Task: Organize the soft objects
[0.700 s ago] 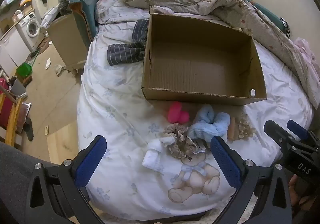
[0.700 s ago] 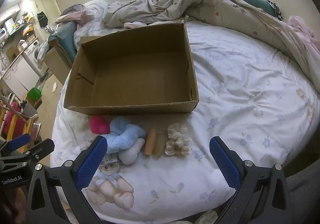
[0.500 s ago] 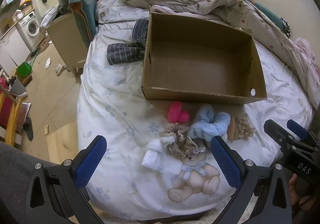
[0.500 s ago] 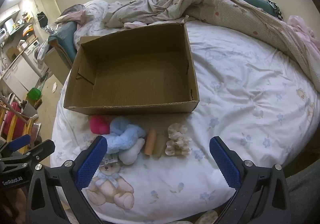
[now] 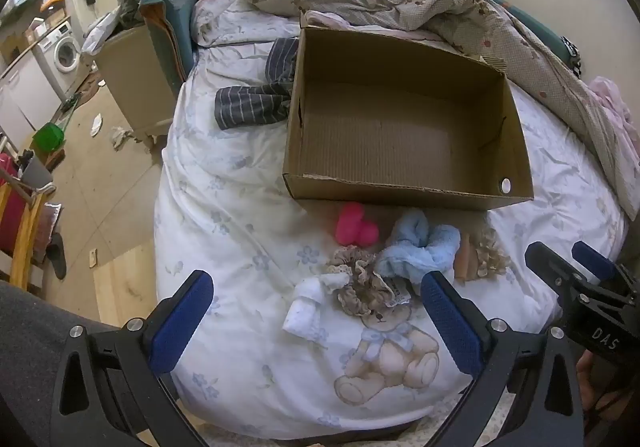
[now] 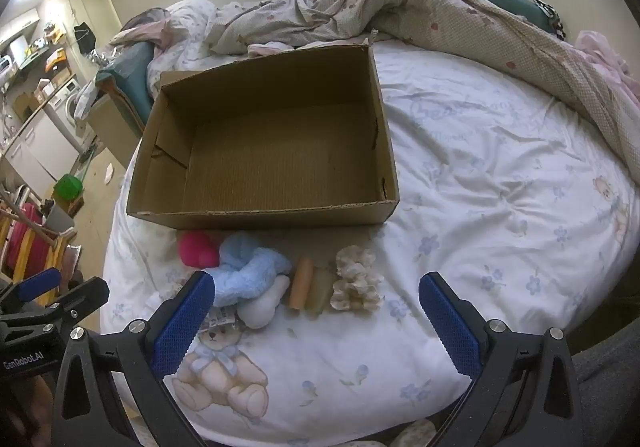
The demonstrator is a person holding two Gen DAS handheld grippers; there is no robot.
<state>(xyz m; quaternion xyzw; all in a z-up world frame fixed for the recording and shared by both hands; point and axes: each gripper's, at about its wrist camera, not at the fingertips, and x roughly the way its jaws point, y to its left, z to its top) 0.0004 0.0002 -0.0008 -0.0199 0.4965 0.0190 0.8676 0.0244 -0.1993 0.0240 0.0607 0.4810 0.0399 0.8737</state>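
While both tools (image 5: 316,311) (image 6: 316,311) gape wide and hold nothing, one cardboard box (image 6: 264,213) faces seven soft items.

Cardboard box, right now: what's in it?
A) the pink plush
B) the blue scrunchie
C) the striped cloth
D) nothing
D: the cardboard box shows only its bare corrugated floor in both wrist views; the pink plush and blue scrunchie lie on the bedsheet in front of it, and the striped cloth lies outside its left wall.
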